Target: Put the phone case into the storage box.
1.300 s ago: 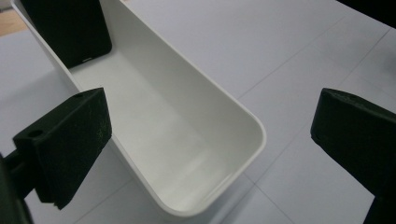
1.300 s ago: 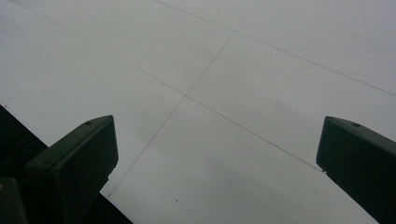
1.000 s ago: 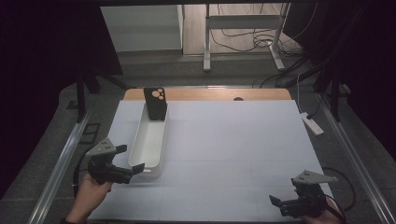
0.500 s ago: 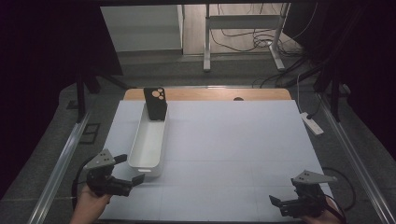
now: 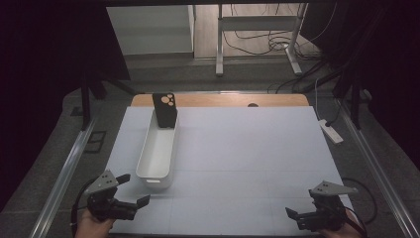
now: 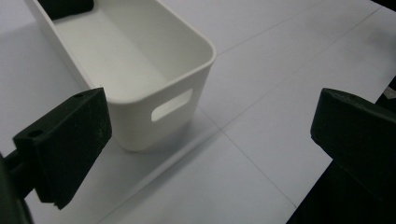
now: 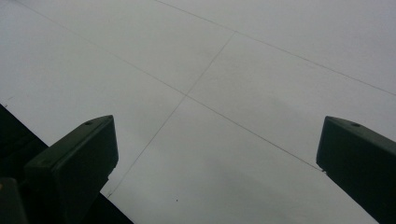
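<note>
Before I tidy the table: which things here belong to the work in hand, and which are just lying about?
In the job:
white bin
black phone case at its far end
left gripper, open

Lying about:
white power strip off the table's right edge

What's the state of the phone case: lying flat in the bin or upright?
Upright-ish: the black phone case stands on end at the far end of the white bin, leaning on its far wall, top above the rim.

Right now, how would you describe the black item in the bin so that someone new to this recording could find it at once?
Start at the white table sheet, then find the long white bin on its left side. At the bin's far end a black phone case leans upright, marked by round camera cut-outs showing the wood behind; it is the bin's one dark item.
</note>
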Tool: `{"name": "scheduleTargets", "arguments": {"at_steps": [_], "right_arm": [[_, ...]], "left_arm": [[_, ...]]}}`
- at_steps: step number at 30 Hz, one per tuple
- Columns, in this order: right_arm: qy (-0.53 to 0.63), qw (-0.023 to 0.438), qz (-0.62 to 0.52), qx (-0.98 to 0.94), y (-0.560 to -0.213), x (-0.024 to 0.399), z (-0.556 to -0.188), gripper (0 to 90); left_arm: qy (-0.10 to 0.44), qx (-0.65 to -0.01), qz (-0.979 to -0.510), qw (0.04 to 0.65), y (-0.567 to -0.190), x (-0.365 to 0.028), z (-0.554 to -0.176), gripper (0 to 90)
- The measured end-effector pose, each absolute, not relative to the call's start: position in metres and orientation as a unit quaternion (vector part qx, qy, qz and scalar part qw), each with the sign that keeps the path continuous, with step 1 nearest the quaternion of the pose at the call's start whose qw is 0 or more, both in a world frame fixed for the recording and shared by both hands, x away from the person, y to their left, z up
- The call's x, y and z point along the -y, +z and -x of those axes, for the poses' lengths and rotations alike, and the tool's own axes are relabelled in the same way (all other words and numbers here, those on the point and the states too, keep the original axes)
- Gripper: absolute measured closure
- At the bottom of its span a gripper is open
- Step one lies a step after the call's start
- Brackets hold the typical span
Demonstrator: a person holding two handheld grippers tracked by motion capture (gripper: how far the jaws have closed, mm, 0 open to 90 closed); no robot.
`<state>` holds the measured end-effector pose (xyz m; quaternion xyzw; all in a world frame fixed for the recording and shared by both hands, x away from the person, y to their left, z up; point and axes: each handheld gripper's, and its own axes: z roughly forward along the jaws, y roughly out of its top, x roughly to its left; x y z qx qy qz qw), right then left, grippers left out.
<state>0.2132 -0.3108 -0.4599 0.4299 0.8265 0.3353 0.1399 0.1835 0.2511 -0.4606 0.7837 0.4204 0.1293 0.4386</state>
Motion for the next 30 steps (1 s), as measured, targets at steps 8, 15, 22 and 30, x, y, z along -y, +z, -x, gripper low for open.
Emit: {"name": "scheduleTargets", "arguments": {"at_steps": [8,15,22,30], "right_arm": [[0.336,0.139,-0.43,-0.827,-0.46,0.311,-0.213,0.0],[0.336,0.139,-0.43,-0.826,-0.46,0.311,-0.213,0.0],[0.338,0.139,-0.431,-0.825,-0.46,0.312,-0.213,0.0],[0.341,0.137,-0.435,-0.822,-0.46,0.312,-0.214,0.0]], "left_arm": [[0.131,-0.431,-0.785,0.427,-0.469,-0.251,-0.172,0.0],[0.13,-0.439,-0.788,0.411,-0.476,-0.25,-0.167,0.0],[0.123,-0.452,-0.788,0.398,-0.484,-0.25,-0.161,0.0],[0.13,-0.46,-0.793,0.377,-0.49,-0.247,-0.156,0.0]]}}
